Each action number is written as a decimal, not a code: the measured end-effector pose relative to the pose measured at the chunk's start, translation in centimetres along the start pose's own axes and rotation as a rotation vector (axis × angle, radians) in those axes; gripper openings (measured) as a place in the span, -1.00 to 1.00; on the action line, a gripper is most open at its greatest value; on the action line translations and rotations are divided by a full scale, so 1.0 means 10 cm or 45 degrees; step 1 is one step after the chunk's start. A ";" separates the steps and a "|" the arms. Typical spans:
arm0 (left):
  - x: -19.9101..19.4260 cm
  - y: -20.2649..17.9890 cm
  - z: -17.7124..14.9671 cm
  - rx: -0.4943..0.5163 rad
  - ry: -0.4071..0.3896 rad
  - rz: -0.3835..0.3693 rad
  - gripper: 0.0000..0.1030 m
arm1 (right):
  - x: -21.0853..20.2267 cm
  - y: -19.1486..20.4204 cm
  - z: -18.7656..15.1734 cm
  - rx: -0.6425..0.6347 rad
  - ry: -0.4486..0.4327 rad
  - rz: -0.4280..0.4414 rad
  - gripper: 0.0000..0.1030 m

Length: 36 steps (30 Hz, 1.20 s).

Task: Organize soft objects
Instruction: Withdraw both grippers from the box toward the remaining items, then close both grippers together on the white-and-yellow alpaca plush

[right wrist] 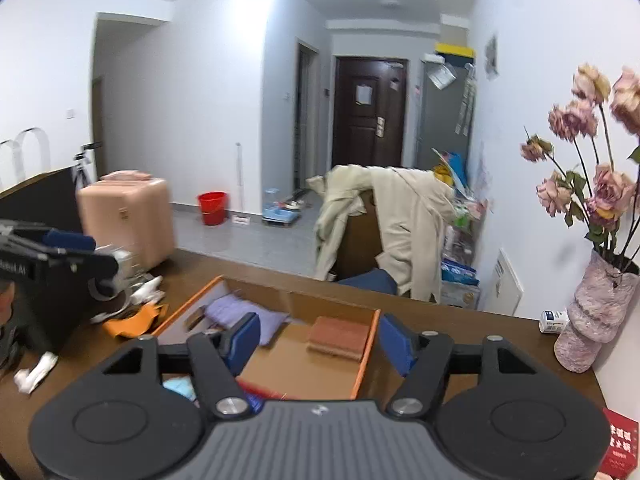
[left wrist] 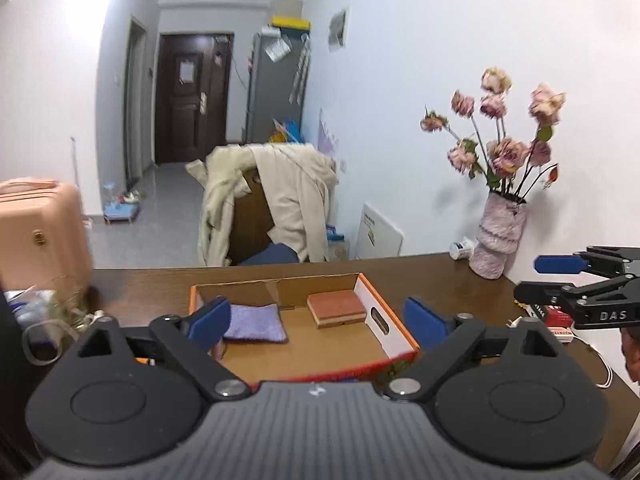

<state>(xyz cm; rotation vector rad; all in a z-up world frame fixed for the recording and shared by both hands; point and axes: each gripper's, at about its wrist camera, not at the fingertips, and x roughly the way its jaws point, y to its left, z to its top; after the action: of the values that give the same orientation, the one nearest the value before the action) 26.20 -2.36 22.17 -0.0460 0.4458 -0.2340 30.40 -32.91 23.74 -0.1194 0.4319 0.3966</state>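
Observation:
An open cardboard box with orange rims sits on the brown table. Inside lie a folded purple cloth at the left and a reddish-brown sponge block at the right. My left gripper is open and empty, held above the box's near side. My right gripper is open and empty, also over the box. The right gripper shows at the right edge of the left wrist view, open. The left gripper shows at the left of the right wrist view.
A pink vase of dried roses and a small white bottle stand at the table's far right by the wall. Orange cloth and white clutter lie left of the box. A chair draped with a beige coat stands behind.

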 end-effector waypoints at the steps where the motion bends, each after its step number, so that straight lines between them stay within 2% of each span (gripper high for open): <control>1: -0.13 -0.01 -0.08 -0.008 -0.018 0.020 0.97 | -0.14 0.06 -0.05 -0.015 -0.008 0.008 0.32; 4: -0.53 -0.09 -0.43 -0.010 -0.083 0.058 1.00 | -0.55 0.23 -0.31 -0.064 -0.056 0.038 0.47; 9: -0.99 -0.11 -0.97 0.009 -0.121 0.062 1.00 | -1.07 0.44 -0.85 -0.088 -0.131 0.071 0.61; 12: -1.25 -0.08 -1.29 0.066 -0.179 0.099 1.00 | -1.31 0.58 -1.22 -0.103 -0.166 0.037 0.69; 17: -1.49 0.05 -1.69 -0.030 -0.209 0.122 1.00 | -1.51 0.63 -1.65 0.000 -0.198 0.014 0.77; 20: -1.50 0.11 -1.82 -0.033 -0.199 0.136 1.00 | -1.63 0.61 -1.84 0.090 -0.262 -0.020 0.77; 25: -1.39 0.12 -1.83 -0.070 -0.191 0.116 1.00 | -1.64 0.48 -1.87 0.170 -0.265 -0.087 0.77; 36: -0.76 -0.02 -1.85 -0.082 -0.043 0.048 1.00 | -1.02 0.29 -2.06 0.297 -0.112 -0.097 0.77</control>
<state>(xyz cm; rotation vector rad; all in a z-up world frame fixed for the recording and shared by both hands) 11.48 -0.62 8.73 -0.1044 0.4202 -0.1813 12.80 -37.85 9.41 0.1077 0.3831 0.2732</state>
